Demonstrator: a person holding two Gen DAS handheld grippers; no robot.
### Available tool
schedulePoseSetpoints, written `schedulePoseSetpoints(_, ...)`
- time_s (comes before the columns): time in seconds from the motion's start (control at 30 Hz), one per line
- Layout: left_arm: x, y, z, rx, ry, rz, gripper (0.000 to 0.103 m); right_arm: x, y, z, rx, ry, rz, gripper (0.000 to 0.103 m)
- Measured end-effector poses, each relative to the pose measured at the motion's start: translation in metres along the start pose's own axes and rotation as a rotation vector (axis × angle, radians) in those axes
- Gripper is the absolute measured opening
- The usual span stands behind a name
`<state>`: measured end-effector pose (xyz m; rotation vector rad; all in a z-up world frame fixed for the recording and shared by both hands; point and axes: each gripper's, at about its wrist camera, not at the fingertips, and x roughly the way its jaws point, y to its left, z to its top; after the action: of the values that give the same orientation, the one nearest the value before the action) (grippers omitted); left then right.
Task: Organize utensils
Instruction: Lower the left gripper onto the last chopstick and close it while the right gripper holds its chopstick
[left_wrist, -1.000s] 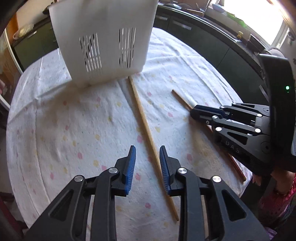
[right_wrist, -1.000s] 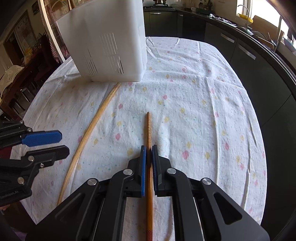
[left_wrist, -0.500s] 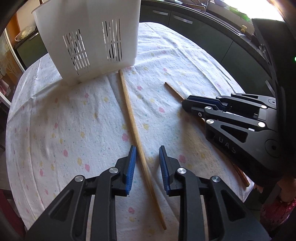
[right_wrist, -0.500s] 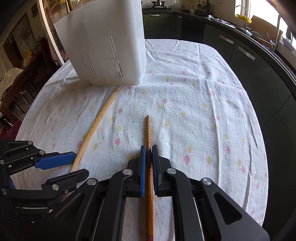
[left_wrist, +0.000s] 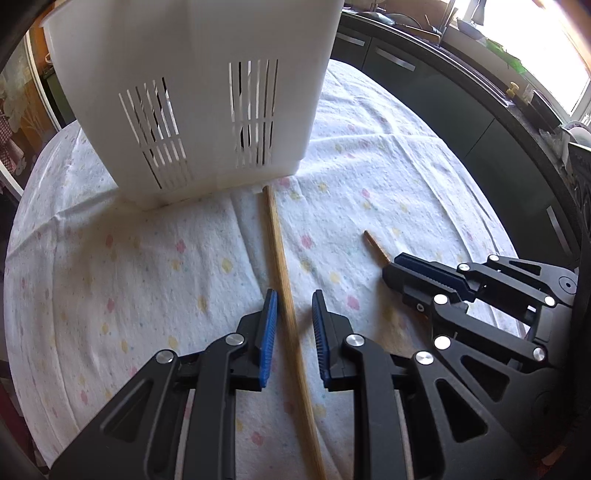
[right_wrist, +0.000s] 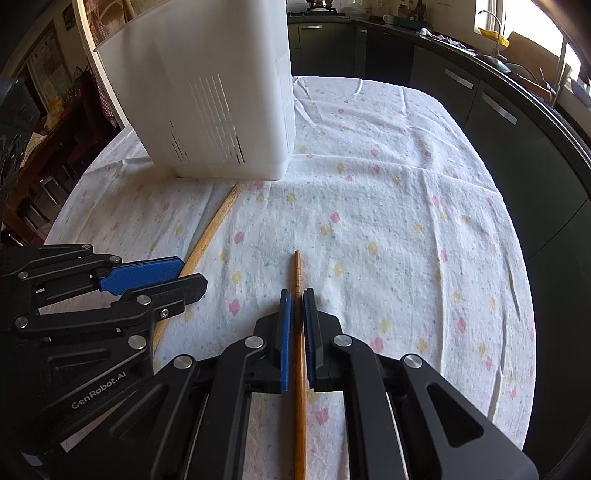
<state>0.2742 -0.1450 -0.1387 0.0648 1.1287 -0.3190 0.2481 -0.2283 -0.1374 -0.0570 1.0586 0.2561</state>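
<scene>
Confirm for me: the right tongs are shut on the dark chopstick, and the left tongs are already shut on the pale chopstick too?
Not quite. The right tongs are shut on the dark chopstick, but the left tongs are open: the pale chopstick lies between their blue pads with a gap on each side, as the left wrist view shows.
</scene>
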Motion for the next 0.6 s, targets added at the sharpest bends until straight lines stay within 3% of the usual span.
schedulePoseSetpoints(0.07, 0.001, 0.000, 0.002, 0.003, -0.001, 0.007, 0.008, 0.000, -0.002, 0.000, 0.003, -0.001, 0.008, 0.006)
schedulePoseSetpoints(0.2, -0.005, 0.005, 0.003, -0.006, -0.021, -0.015, 0.007, -0.004, -0.012, -0.001, 0.049, -0.015, 0.062, 0.006)
schedulePoseSetpoints(0.6, -0.102, 0.019, -0.010, 0.019, -0.271, -0.050, 0.007, -0.082, -0.029, -0.004, 0.115, -0.199, 0.159, 0.006)
